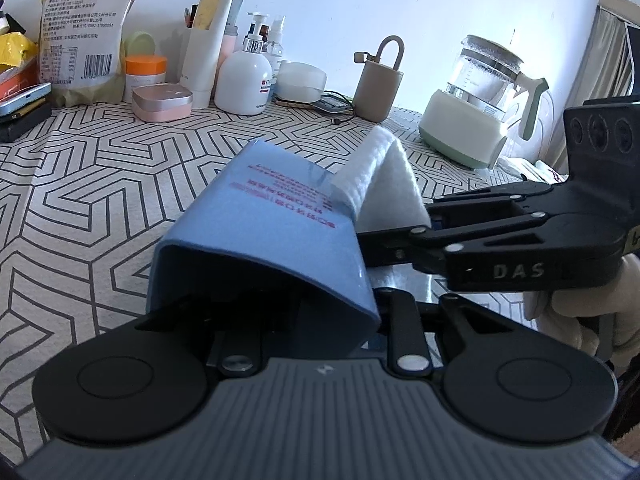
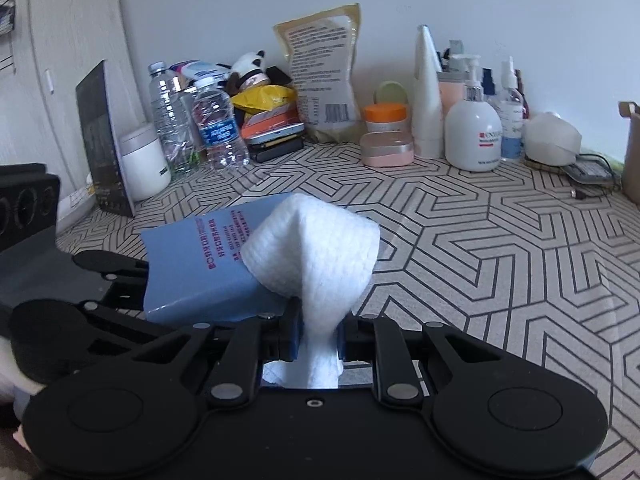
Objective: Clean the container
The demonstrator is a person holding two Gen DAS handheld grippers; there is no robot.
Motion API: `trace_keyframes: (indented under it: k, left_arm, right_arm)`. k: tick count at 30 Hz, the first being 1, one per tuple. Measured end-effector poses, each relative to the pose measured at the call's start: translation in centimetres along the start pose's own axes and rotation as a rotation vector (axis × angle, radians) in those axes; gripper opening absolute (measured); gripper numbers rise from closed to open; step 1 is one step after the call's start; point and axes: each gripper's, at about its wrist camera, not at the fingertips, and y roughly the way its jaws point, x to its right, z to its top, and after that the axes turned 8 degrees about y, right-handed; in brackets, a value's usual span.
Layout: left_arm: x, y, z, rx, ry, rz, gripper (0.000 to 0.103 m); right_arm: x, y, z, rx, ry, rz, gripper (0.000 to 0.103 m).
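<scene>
A blue rectangular container (image 1: 276, 236) with red print is held above the patterned table, its open end toward the left wrist camera. My left gripper (image 1: 256, 312) is shut on the container, its fingers mostly hidden inside and behind it. My right gripper (image 2: 316, 334) is shut on a folded white cloth (image 2: 316, 252). The cloth presses against the container's printed side (image 2: 200, 264) near its far corner. In the left wrist view the cloth (image 1: 384, 184) and the right gripper (image 1: 384, 240) come in from the right.
The table (image 2: 480, 260) has a black-and-white geometric cover. Along the back wall stand water bottles (image 2: 216, 128), a snack bag (image 2: 324, 76), lotion bottles (image 2: 472, 128), a pink case (image 2: 386, 148) and a white cup (image 2: 144, 160). A glass kettle (image 1: 480, 92) and a beige holder (image 1: 378, 84) stand at right.
</scene>
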Motion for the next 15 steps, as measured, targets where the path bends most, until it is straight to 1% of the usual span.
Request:
trace_keyframes:
  k: [3, 10, 15]
  left_arm:
    - [0.4, 0.1, 0.0, -0.004, 0.022, 0.003, 0.023]
    - [0.4, 0.1, 0.0, -0.005, 0.017, -0.005, 0.023]
    - [0.5, 0.0, 0.0, -0.005, 0.025, 0.003, 0.023]
  right_arm:
    - [0.2, -0.5, 0.1, 0.0, 0.011, 0.027, 0.022]
    - [0.1, -1.4, -0.2, 0.025, 0.008, 0.041, 0.022]
    - [0.2, -0.7, -0.7, 0.026, 0.026, 0.026, 0.022]
